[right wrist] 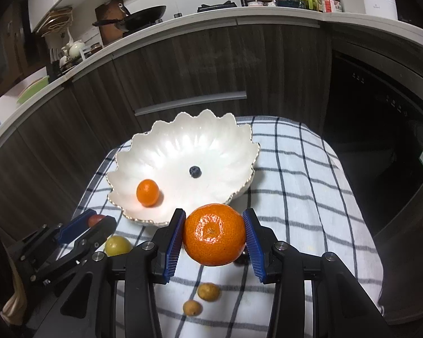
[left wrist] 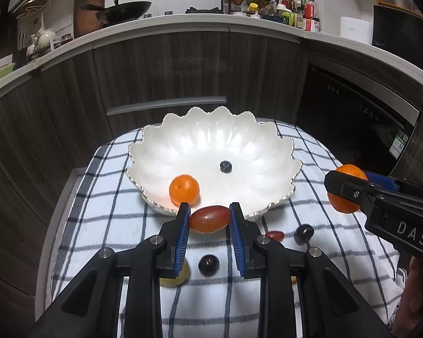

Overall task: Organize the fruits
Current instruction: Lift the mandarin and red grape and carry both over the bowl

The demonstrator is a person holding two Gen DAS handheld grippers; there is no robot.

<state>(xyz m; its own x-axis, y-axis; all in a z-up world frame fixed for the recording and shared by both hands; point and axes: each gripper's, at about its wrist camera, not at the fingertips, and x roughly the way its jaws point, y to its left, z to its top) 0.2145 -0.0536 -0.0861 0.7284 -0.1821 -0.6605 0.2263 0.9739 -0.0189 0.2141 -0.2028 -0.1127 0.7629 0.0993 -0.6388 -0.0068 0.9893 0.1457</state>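
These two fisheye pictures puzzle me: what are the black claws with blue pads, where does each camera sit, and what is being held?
No robot: a person holds two hand-held grippers, each with a camera looking along its fingers. The left gripper clamps a red grape; the right gripper clamps a large mandarin. Ahead, on a checked cloth, stands a white scalloped bowl holding a small mandarin and a blueberry. Loose on the cloth: dark grapes, a yellow-green fruit and two small brown fruits.
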